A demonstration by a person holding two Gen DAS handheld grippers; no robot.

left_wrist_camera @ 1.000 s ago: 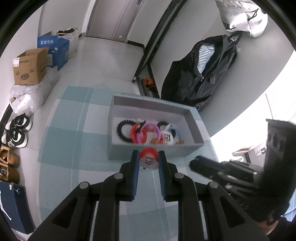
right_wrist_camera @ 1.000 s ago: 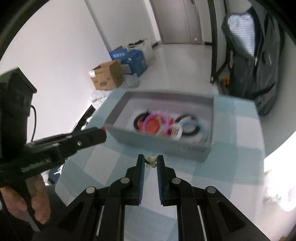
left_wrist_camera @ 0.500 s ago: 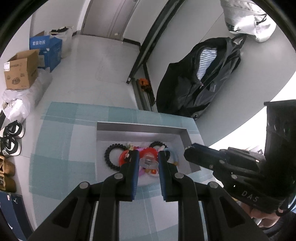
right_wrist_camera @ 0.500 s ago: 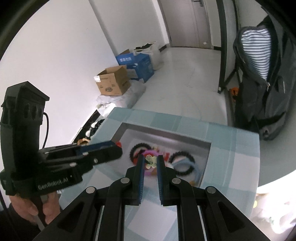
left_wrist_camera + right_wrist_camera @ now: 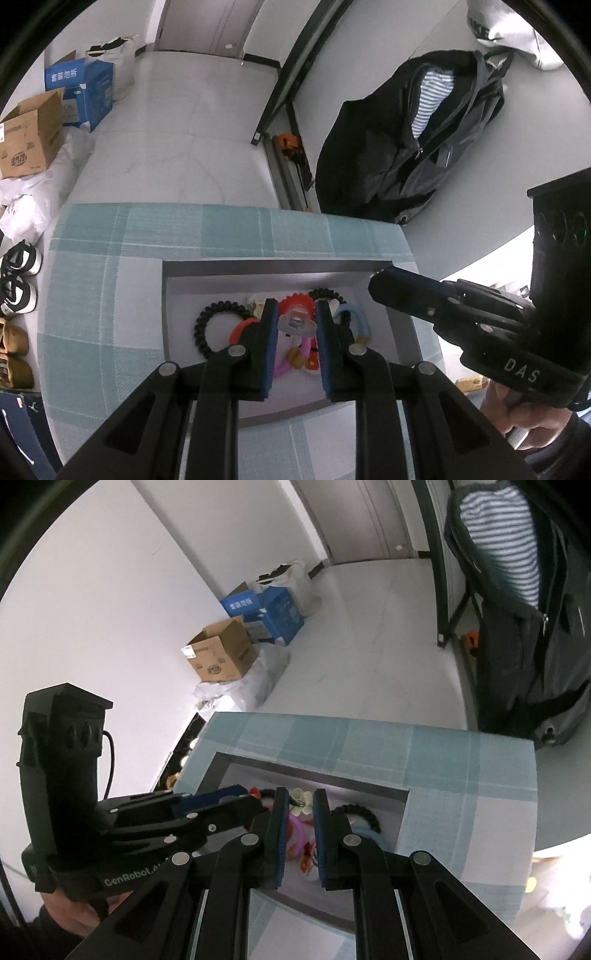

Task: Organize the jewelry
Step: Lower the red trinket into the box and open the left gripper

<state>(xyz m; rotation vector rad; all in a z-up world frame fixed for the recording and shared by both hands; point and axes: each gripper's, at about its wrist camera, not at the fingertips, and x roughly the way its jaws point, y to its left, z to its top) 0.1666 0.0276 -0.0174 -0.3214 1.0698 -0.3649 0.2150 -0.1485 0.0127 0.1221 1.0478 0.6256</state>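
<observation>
The left hand-held gripper (image 5: 295,321) was clamped on a small clear piece with a red toothed ring (image 5: 294,320), held between its blue pads near the tips. The right hand-held gripper (image 5: 300,805) was clamped on a small pale flower-shaped piece (image 5: 300,798), also at the very tips.

The relation that mattered was simple: the grey tray (image 5: 280,268) lay directly below and just ahead of both hand-held grippers, on the counter (image 5: 110,258) with its teal checked cloth. Both pointed steeply down into it. The long axis of the tray ran across the left wrist view, from side to side, and the two hand-held grippers stood over its middle part, near to each other, the right one coming in from the right side of that view. Neither was clearly nearer to the floor of the tray; I judged that each piece only needed to be let go over it.

In the tray, beside the left tips, lay a black coiled band (image 5: 218,325), and a light blue ring (image 5: 356,319) was on the other side.

Much was hidden. The fingers covered the middle of the pile, so the pink and red pieces under them were hard to tell apart. How high the held pieces hung above the pile could not be told.
</observation>
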